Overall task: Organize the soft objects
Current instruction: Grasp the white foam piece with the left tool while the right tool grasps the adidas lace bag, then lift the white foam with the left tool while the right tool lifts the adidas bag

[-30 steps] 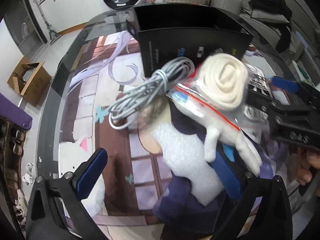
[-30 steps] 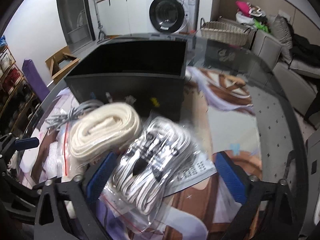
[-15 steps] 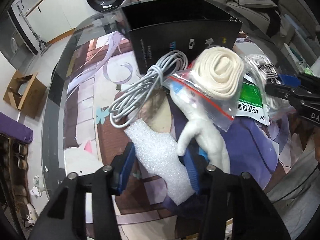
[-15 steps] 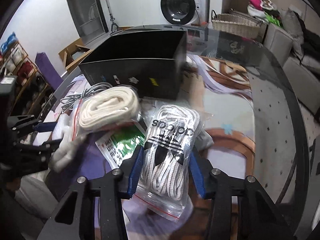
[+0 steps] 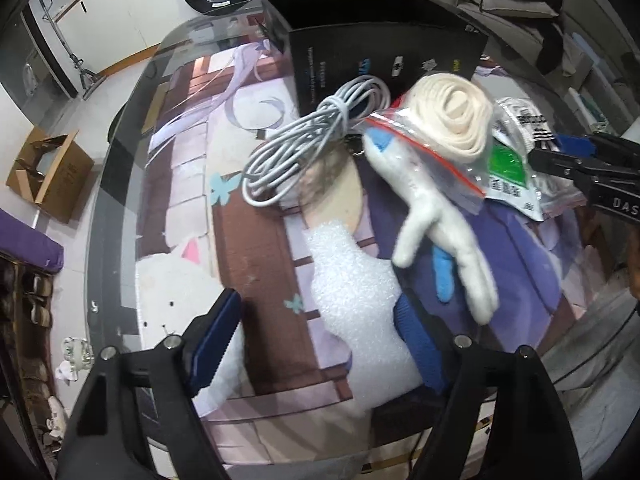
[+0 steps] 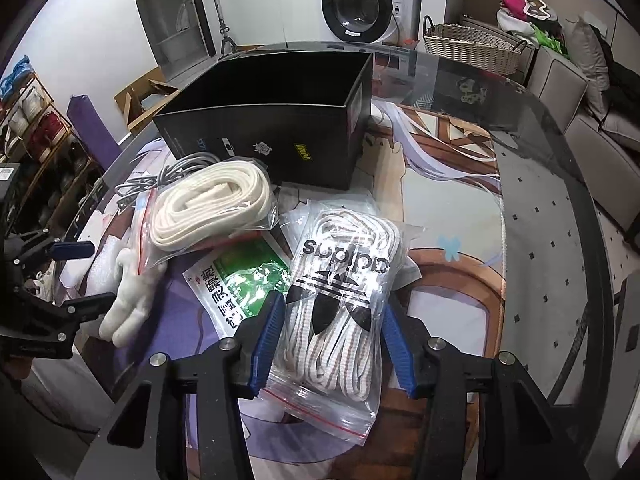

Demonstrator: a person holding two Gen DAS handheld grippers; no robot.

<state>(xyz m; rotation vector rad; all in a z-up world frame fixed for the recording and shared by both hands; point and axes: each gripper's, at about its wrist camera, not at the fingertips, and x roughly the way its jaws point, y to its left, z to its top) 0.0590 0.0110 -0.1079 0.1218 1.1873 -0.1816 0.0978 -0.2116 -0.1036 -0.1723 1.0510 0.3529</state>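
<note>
My left gripper (image 5: 318, 342) points down at a white foam piece (image 5: 356, 312). The foam lies between its jaws and touches only the right pad; the jaws are opening. A white plush toy (image 5: 436, 232) lies just right of it, under a zip bag with a cream rolled band (image 5: 452, 116). A grey cable coil (image 5: 312, 140) rests against the open black box (image 5: 384, 52). My right gripper (image 6: 331, 340) has both blue pads against a clear bag of white laces (image 6: 340, 280), its jaws easing open. A green packet (image 6: 244, 284) lies left of that bag.
The things lie on a round glass table over a printed mat (image 6: 452, 200); its right part (image 6: 552, 240) is bare. Past the table stand a wicker basket (image 6: 472, 44) and a washing machine (image 6: 360, 4). A cardboard box (image 5: 48, 176) sits on the floor to the left.
Both grippers went from wide open to much narrower. The right one came down around the bag of laces. The left one closed in around the foam, then widened a little.
</note>
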